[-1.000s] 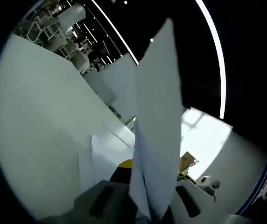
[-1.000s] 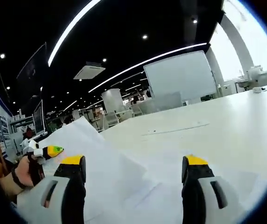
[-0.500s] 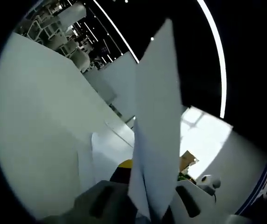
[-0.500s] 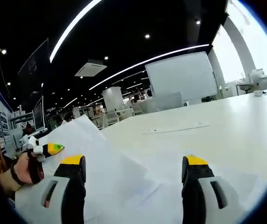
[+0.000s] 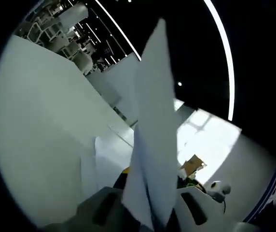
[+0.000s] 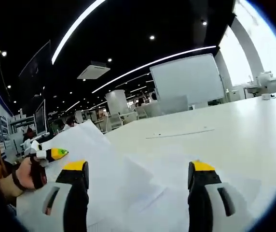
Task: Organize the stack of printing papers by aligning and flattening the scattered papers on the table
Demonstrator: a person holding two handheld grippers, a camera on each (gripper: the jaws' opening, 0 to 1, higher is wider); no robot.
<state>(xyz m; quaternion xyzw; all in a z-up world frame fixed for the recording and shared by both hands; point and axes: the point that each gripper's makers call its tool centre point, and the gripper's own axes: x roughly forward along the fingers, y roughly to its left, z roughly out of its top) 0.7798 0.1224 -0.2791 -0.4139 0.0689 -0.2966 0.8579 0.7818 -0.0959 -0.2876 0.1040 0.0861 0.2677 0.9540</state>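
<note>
Pinching a lifted sheet of paper (image 5: pixel 153 130) between closed jaws, left gripper (image 5: pixel 147 212); sheet standing on edge above the white table (image 5: pixel 36 140), other scattered papers (image 6: pixel 143 188) lying flat beneath; right gripper (image 6: pixel 135 193) low over those papers, jaws spread wide, holding nothing; at far left of right gripper view, left gripper (image 6: pixel 48 155) in a hand (image 6: pixel 20 179) beside the raised sheet (image 6: pixel 80 145).

Left gripper (image 5: pixel 150 212) low centre in the left gripper view, jaws clamped together on something thin. Right gripper (image 6: pixel 137 193) jaws spread wide apart, gripping nothing. Hand (image 6: pixel 24 176) at lower left, wrapped around the other gripper.
</note>
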